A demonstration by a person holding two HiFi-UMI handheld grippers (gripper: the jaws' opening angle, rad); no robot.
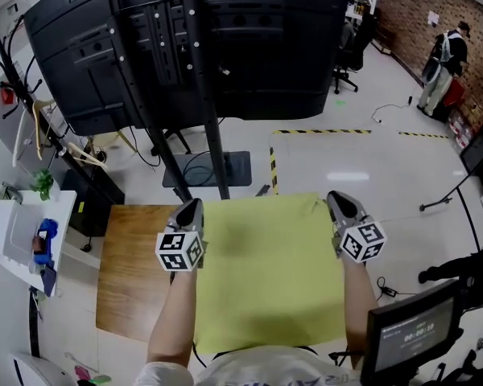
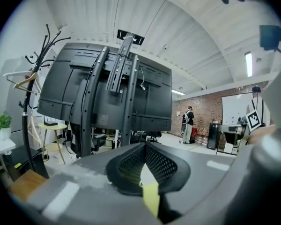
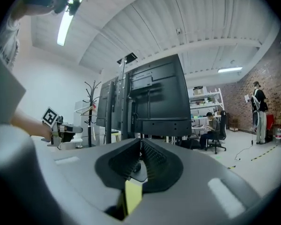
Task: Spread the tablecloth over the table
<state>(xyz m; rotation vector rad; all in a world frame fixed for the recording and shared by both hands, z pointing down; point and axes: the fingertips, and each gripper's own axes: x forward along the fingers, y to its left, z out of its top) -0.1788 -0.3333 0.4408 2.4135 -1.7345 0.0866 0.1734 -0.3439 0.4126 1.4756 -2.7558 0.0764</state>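
Note:
A yellow-green tablecloth (image 1: 270,272) hangs stretched between my two grippers, covering most of a wooden table (image 1: 133,272) whose left part still shows. My left gripper (image 1: 191,207) is shut on the cloth's far left corner. My right gripper (image 1: 338,202) is shut on its far right corner. In the left gripper view the jaws (image 2: 144,146) are closed, with a strip of the yellow cloth (image 2: 151,197) pinched between them. The right gripper view shows the same: closed jaws (image 3: 140,143) and a yellow fold of the cloth (image 3: 132,194). Both grippers point roughly level, away from me.
A large black screen on a stand (image 1: 193,47) looms just beyond the table. A coat rack (image 1: 24,111) and a white side table (image 1: 20,232) stand to the left, a monitor (image 1: 410,328) at lower right. A person (image 1: 447,63) stands far off by the brick wall.

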